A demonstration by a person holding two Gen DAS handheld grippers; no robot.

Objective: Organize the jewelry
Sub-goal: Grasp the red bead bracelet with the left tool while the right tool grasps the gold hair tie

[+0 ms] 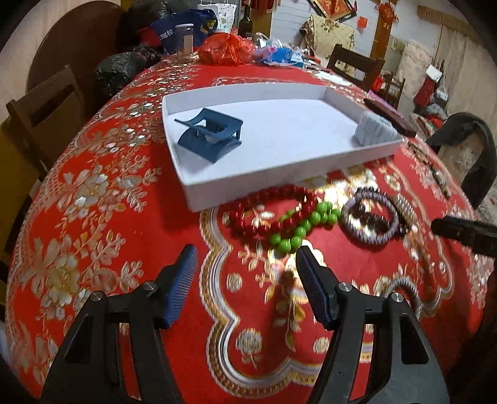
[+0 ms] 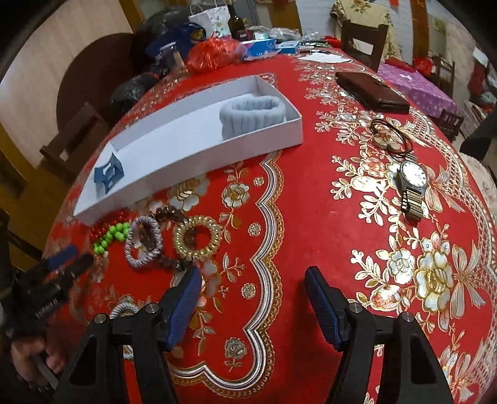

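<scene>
A white tray (image 1: 267,178) holds a blue hair claw (image 1: 209,136) and a grey scrunchie (image 1: 376,130). In front of it lie a red bead bracelet (image 1: 248,217), a green bead bracelet (image 1: 306,222) and a grey hair tie (image 1: 372,237). My left gripper (image 1: 247,256) is open and empty, just before the green beads. In the right wrist view my right gripper (image 2: 250,278) is open and empty over bare cloth, right of a gold coil tie (image 2: 197,237), the grey hair tie (image 2: 144,242) and the green beads (image 2: 113,236). A wristwatch (image 2: 413,177) and dark hair ties (image 2: 393,136) lie far right.
A red and gold tablecloth (image 2: 310,217) covers the round table. A brown wallet (image 2: 371,91) lies behind the watch. Bags, a bottle (image 1: 245,18) and clutter fill the far edge. Wooden chairs (image 1: 46,105) stand around. The left gripper (image 2: 66,258) shows at the left edge.
</scene>
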